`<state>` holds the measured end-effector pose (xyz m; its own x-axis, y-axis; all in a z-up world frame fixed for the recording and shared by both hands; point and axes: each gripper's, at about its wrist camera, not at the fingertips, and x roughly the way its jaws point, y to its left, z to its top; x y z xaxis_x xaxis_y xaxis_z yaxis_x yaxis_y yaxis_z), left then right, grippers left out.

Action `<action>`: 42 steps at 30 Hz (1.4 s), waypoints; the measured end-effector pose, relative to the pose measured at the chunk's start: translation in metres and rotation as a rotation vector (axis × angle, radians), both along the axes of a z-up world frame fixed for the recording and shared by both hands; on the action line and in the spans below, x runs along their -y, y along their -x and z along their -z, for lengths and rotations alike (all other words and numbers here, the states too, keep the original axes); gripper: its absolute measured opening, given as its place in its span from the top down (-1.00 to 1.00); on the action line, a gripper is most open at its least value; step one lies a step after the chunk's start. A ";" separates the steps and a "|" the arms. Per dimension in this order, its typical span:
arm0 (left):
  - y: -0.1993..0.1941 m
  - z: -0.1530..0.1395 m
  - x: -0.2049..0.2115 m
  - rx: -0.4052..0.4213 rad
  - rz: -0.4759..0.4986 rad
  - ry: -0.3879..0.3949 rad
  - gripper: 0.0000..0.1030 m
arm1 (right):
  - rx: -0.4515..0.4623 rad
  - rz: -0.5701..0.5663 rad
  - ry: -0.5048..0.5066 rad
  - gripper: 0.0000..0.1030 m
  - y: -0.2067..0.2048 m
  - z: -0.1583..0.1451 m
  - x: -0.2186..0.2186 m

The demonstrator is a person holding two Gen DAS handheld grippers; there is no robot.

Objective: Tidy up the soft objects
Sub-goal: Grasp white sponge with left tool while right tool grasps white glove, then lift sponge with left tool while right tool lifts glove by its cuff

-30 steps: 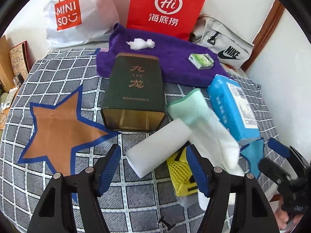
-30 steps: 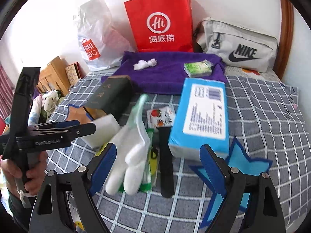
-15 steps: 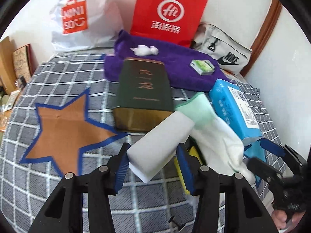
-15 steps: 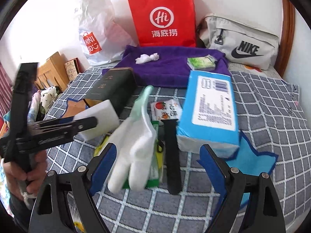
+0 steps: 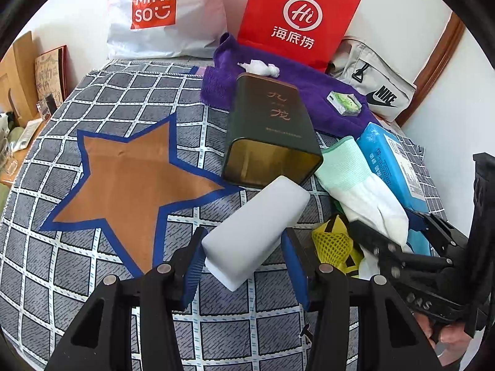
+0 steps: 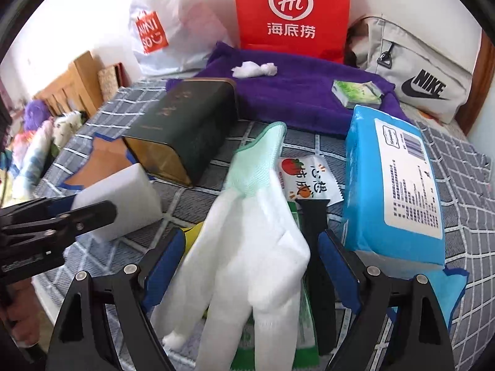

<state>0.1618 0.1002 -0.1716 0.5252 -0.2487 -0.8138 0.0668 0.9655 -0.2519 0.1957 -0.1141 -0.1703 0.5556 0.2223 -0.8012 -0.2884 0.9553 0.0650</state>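
Observation:
My left gripper point(image 5: 246, 266) is shut on a white sponge block point(image 5: 256, 232) and holds it just above the checked bedspread; the block also shows in the right wrist view point(image 6: 120, 204). My right gripper point(image 6: 247, 266) is open, its blue pads on either side of a white glove with a mint green cuff point(image 6: 250, 241), apart from it. The glove also shows in the left wrist view point(image 5: 365, 191). A purple towel point(image 6: 303, 92) at the back carries a white cotton wad point(image 6: 253, 68) and a small green tissue pack point(image 6: 355, 92).
A dark green tin point(image 5: 272, 133) lies open-ended towards me. A blue wet-wipe pack point(image 6: 396, 185), a snack sachet point(image 6: 309, 182), a black strap point(image 6: 315, 232) and a yellow mesh item point(image 5: 334, 241) crowd the glove. Red bag point(image 6: 290, 12), Miniso bag point(image 5: 154, 12) and Nike pouch point(image 6: 427, 71) line the wall.
My left gripper closed on the white sponge block and lifted it slightly. My right gripper moved forward and now straddles the white glove, its jaws narrower than before.

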 end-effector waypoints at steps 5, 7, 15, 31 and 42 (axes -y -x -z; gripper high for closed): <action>0.000 0.001 0.000 0.004 0.003 0.004 0.09 | 0.033 0.018 0.045 0.50 -0.001 -0.001 0.004; 0.001 0.000 0.000 0.005 0.003 0.003 0.09 | 0.035 0.015 0.003 0.61 0.000 -0.007 0.010; 0.002 -0.002 0.000 -0.003 -0.008 0.003 0.09 | 0.074 -0.003 -0.114 0.76 0.012 -0.033 0.029; 0.013 -0.004 0.006 -0.034 -0.066 -0.058 0.11 | 0.180 0.008 -0.200 0.79 0.073 -0.076 0.097; 0.019 -0.001 0.014 -0.052 -0.087 -0.089 0.12 | 0.075 0.075 -0.104 0.78 0.105 -0.038 0.153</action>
<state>0.1432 0.0866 -0.1702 0.4985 -0.1292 -0.8572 -0.0293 0.9857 -0.1657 0.0909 -0.2669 -0.1326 0.6312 0.2581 -0.7314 -0.2245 0.9634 0.1462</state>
